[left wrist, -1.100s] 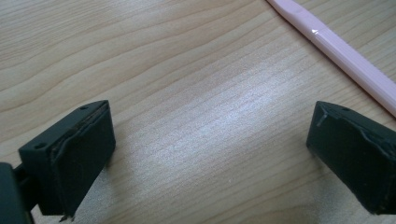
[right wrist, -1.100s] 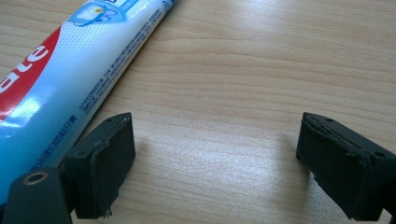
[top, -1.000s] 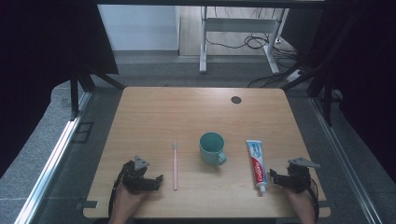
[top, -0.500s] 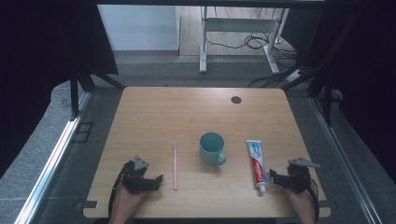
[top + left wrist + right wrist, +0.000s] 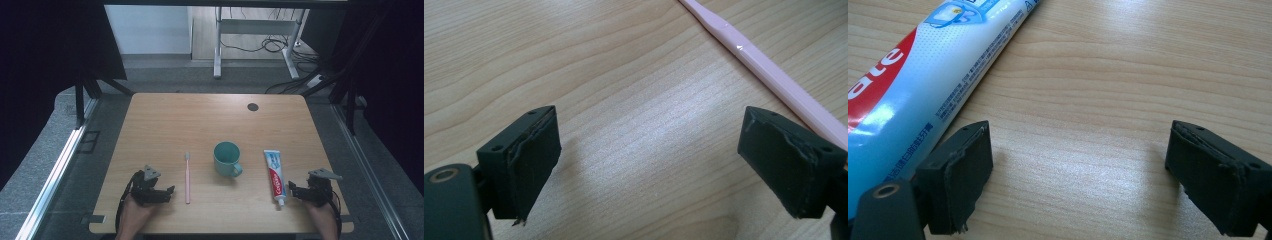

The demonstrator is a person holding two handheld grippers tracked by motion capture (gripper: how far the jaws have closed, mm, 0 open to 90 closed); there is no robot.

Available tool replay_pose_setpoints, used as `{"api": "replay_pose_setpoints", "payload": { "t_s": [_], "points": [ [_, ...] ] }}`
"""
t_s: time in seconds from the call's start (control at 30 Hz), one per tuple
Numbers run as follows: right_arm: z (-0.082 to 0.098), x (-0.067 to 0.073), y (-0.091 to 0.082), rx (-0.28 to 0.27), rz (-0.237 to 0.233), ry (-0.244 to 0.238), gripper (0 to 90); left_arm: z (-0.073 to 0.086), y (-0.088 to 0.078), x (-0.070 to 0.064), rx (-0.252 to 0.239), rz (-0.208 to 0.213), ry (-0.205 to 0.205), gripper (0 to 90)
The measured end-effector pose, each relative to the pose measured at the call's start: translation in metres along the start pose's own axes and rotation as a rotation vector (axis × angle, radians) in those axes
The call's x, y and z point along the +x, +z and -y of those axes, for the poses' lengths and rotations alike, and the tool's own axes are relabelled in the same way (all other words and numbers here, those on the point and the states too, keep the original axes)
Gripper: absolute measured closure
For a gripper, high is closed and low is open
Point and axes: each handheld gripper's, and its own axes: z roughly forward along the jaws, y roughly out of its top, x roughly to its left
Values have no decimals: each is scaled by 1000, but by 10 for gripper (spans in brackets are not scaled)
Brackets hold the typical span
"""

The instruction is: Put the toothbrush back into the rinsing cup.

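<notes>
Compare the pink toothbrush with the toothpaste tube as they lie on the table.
The toothbrush is thin and plain pink; the toothpaste tube is broad and flat, white and blue with red print. The toothbrush lies left of the teal mug, beside the left gripper; the tube lies right of it, beside the right gripper. Both lie flat, lengthwise away from the person, ungripped.

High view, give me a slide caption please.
Two hand-held tongs, left and right, rest open beside a pink toothbrush, teal mug and toothpaste tube.

Black left gripper (image 5: 170, 190) and right gripper (image 5: 291, 189): grey triangular top plates, black cables, screw holes in worn jaw pads.
</notes>
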Motion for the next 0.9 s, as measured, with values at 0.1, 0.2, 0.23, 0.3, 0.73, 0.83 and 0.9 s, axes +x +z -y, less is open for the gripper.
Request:
{"api": "replay_pose_setpoints", "payload": {
  "t_s": [0.1, 0.2, 0.23, 0.3, 0.73, 0.83, 0.9],
  "points": [
    [0, 0, 0, 0, -1, -2, 113, -3, -4, 0, -2, 9, -2, 111],
    [0, 0, 0, 0, -1, -3, 113, -6, -6, 0, -1, 11, 4, 122],
    [0, 0, 0, 0, -2, -3, 113, -6, -6, 0, 2, 12, 4, 127],
    [0, 0, 0, 0, -2, -3, 113, -7, -7, -1, 7, 10, 6, 129],
    [0, 0, 0, 0, -4, -6, 113, -18, -7, 0, 67, 17, 3, 149],
    [0, 0, 0, 0, -5, -8, 113, -26, -5, 0, 104, 28, 13, 150],
    [0, 0, 0, 0, -6, -8, 113, -30, -3, -1, 127, 29, 18, 151]
  ]
}}
